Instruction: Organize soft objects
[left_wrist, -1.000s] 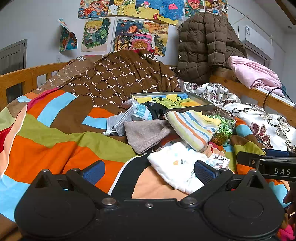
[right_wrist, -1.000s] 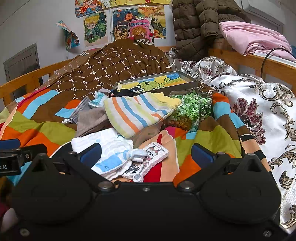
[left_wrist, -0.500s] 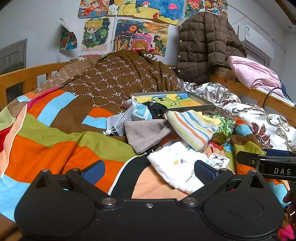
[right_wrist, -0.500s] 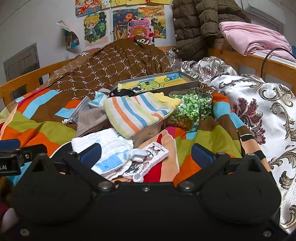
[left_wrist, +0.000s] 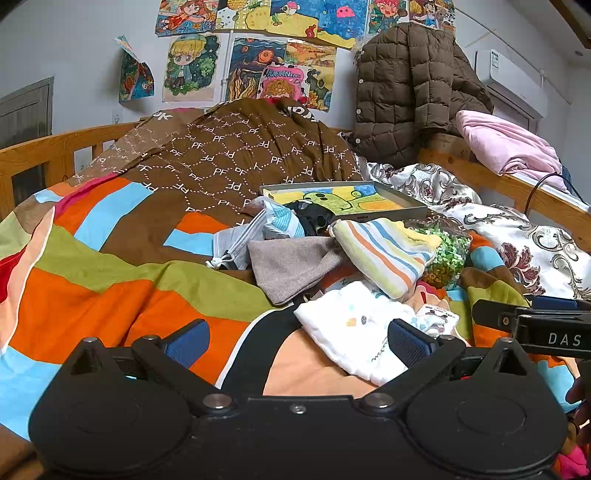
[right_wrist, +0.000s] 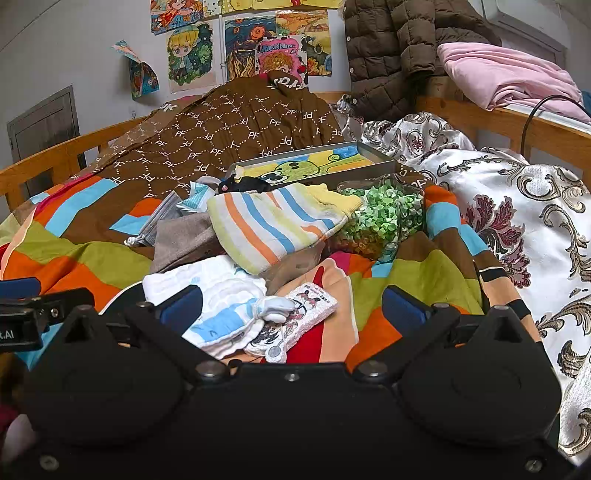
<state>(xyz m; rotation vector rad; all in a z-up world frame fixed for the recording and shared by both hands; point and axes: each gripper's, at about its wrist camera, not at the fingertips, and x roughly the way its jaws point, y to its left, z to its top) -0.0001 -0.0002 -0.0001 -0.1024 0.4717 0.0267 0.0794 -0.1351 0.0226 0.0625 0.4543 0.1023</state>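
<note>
1. Low over the bed, the left gripper (left_wrist: 297, 338) hovers with its fingers wide apart and empty; the right gripper (right_wrist: 291, 304) does the same.
2. Between them the white cloth (left_wrist: 354, 325) lies flat on the striped quilt (left_wrist: 92, 295), its long axis running from near right to far left.
3. Beyond it, the striped pouch (right_wrist: 273, 225) lies tilted against the bag of green pieces (right_wrist: 384, 218), probably touching it.
4. A grey pouch (left_wrist: 291, 264) sits just left.

Child's bedroom: wooden bed frame (left_wrist: 55, 144), striped quilt (left_wrist: 92, 280), drawings (left_wrist: 190, 68) taped on wall.
</note>
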